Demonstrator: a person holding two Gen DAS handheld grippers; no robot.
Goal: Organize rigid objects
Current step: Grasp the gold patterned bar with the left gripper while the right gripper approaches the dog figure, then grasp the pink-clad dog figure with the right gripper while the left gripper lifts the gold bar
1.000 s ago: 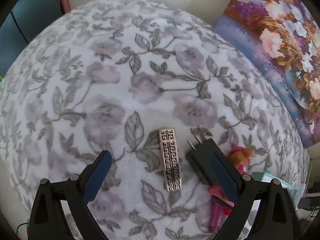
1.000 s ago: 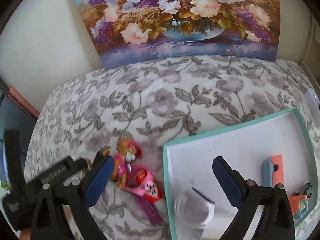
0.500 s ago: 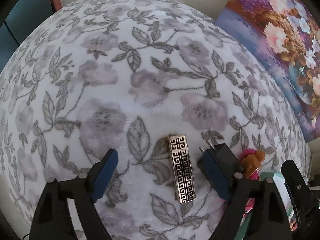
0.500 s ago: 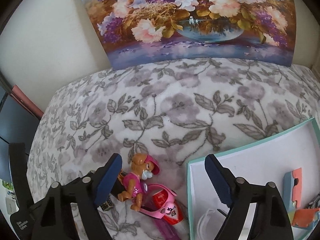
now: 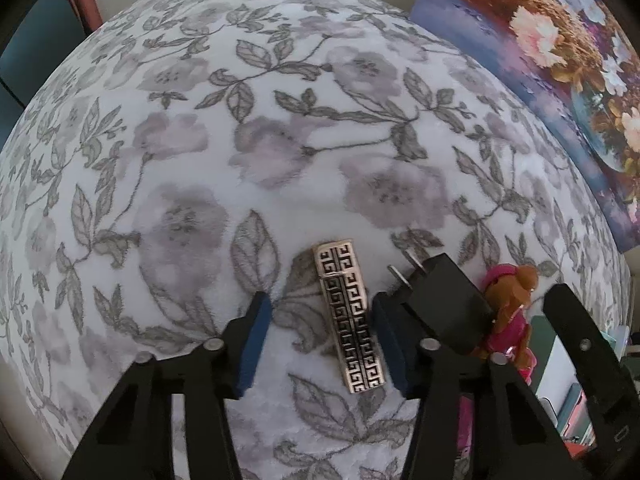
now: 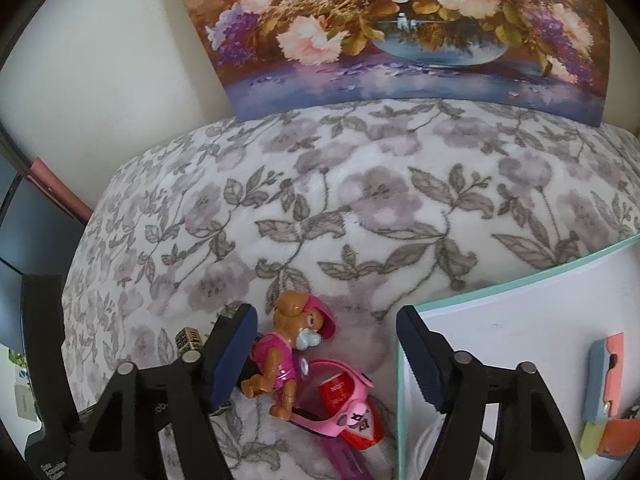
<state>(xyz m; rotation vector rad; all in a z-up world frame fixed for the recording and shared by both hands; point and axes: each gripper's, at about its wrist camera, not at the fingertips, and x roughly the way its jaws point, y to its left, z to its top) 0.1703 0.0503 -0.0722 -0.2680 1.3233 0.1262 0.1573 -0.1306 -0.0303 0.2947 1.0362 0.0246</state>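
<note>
One lighter [image 5: 350, 318], one charger [image 5: 444, 304], one figurine [image 6: 290, 354]

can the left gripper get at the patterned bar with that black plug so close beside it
Probably yes. The left gripper already straddles the patterned bar, jaws closing around it. Its right finger has slipped into the gap between bar and black plug, though that side is tight.

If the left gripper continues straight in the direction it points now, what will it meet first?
Probably the gold-and-black patterned rectangular bar, which lies between the closing jaws of the left gripper, nearer its right finger. The pads do not yet press it. Under it is the grey floral blanket. Depth is uncertain.
</note>
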